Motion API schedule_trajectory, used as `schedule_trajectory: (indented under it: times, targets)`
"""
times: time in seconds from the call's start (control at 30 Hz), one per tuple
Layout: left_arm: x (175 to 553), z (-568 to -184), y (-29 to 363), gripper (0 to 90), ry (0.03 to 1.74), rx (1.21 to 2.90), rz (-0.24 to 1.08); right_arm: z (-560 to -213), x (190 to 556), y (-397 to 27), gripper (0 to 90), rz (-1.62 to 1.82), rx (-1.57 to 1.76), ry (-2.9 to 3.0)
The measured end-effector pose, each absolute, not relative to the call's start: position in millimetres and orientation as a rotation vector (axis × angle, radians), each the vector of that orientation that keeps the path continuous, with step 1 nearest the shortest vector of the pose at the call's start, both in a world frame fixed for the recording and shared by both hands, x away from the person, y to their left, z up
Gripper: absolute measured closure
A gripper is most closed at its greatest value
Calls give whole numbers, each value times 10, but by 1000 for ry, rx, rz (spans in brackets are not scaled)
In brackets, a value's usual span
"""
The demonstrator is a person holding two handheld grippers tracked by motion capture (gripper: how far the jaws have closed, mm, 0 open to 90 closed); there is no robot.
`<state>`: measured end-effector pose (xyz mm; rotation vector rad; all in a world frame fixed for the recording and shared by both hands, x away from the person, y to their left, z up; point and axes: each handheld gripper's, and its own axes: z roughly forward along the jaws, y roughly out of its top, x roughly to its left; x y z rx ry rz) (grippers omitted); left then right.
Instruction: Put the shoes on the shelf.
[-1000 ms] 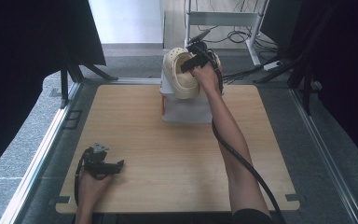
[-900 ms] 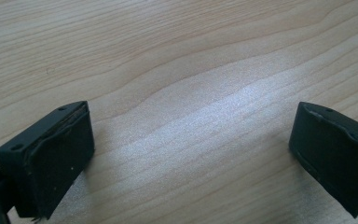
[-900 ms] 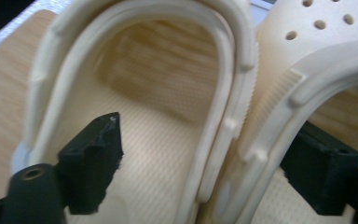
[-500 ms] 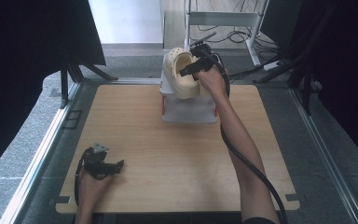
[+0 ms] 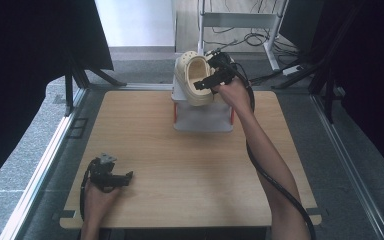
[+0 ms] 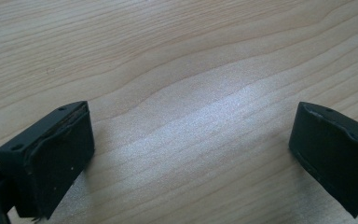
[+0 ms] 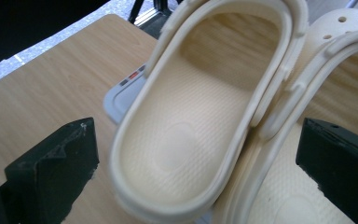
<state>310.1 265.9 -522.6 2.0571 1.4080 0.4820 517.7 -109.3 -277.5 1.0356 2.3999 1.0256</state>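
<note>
Two cream clogs sit side by side on top of a grey rack [image 5: 202, 117] at the back of the wooden table [image 5: 180, 165]. The left clog [image 5: 192, 70] [image 7: 205, 60] lies with its heel end between the jaws of my right gripper [image 5: 205, 72] [image 7: 196, 126]. Those jaws have just been opening and now stand wide, their pads clear of the shoe. The second clog [image 7: 345, 28] lies beside the right jaw. My left gripper [image 5: 127, 177] [image 6: 191, 140] rests open on the table's near left, with bare wood between its jaws.
The rack's grey edge [image 7: 126, 88] shows under the clogs. A metal frame [image 5: 240, 20] and cables lie on the floor behind the table. Dark curtains hang at both sides. The right gripper's cable [image 5: 275, 185] trails along the forearm.
The right gripper's jaws have opened off the left clog and the hand has drawn back a little toward the near side. The left gripper has stayed where it was.
</note>
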Motion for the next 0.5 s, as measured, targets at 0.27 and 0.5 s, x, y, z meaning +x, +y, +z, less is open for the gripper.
schedule_trajectory:
  times: [0.27, 0.5]
  targets:
    - [3099, -5231, 2654, 0, 1411, 2051, 490, -2759, 4912, -1215, 0, 1072, 990, 2422]
    - [3101, -5230, 2657, 0, 1407, 2055, 492, -2773, 4697, -1319, 0, 1094, 938, 2441]
